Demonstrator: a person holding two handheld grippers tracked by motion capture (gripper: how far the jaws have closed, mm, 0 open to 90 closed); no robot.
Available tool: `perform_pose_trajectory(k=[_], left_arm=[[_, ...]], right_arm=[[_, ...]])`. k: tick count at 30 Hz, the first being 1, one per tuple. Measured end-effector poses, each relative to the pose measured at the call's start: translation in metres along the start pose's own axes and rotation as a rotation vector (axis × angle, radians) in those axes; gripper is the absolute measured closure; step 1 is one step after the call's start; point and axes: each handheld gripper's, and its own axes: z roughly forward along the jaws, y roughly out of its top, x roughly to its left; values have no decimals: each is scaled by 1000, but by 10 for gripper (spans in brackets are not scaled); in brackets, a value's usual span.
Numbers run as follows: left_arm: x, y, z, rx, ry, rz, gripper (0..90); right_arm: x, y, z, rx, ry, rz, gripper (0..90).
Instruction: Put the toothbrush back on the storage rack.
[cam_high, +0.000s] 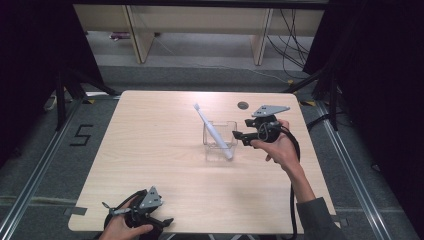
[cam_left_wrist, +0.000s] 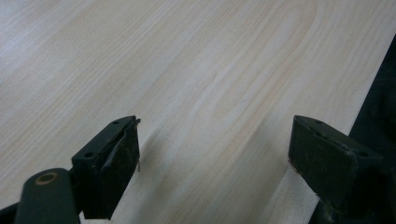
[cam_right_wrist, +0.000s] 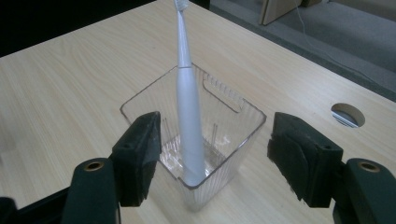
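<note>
Left claw (cam_high: 167, 220) nearest the camera, at the near edge of the surface (cam_high: 160, 150), held in a hand (cam_high: 120, 229); in the left gripper view its two black blocky jaws stand wide apart, released, only bare wood grain between them. Grey three-cornered plate on top of it. Surface is pale wood laminate, smooth, rounded corners, with a small round dark hole (cam_high: 243, 105) near the far edge.

Right claw (cam_high: 235, 135) sits just right of a clear plastic bin (cam_high: 219, 142), held level by the other hand (cam_high: 282, 150), black cable trailing down the forearm. Right gripper view: jaws open, released, matte black pads either side of the bin's (cam_right_wrist: 219, 140) near corner, not pressing on it.

Bin is square, transparent, thin-walled, ribbed lower walls, slot handle cut in one side. Standing in it is a white electric toothbrush (cam_high: 214, 132), smooth slim tapered body, narrow neck, small bristle head up top; bottom end rests on the bin floor, shaft leans against the rim, head tilted toward far left in the high view. Toothbrush (cam_right_wrist: 189, 116) near middle of the surface.
</note>
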Motion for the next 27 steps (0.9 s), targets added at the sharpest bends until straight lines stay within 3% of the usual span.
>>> perform_pose_trajectory(k=[6, 8, 18, 20, 24, 25, 27], left_arm=[[-1, 0, 0, -4, 1, -17, 158], [0, 0, 0, -1, 1, 0, 158], [0, 0, 0, 1, 0, 2, 158], [-1, 0, 1, 0, 0, -18, 158], [0, 0, 0, 0, 1, 1, 158], [0, 0, 0, 0, 1, 1, 158], [-1, 0, 0, -2, 0, -18, 158]], right_arm=[[1, -4, -4, -2, -3, 9, 339], [2, -7, -5, -6, 9, 15, 333], [8, -12, -11, -28, 6, 5, 320], [7, -13, -12, -23, 7, -4, 320], [9, -16, -13, -23, 3, 16, 312], [7, -17, -12, -23, 2, -1, 311], [10, -20, -12, -13, 7, 33, 306]])
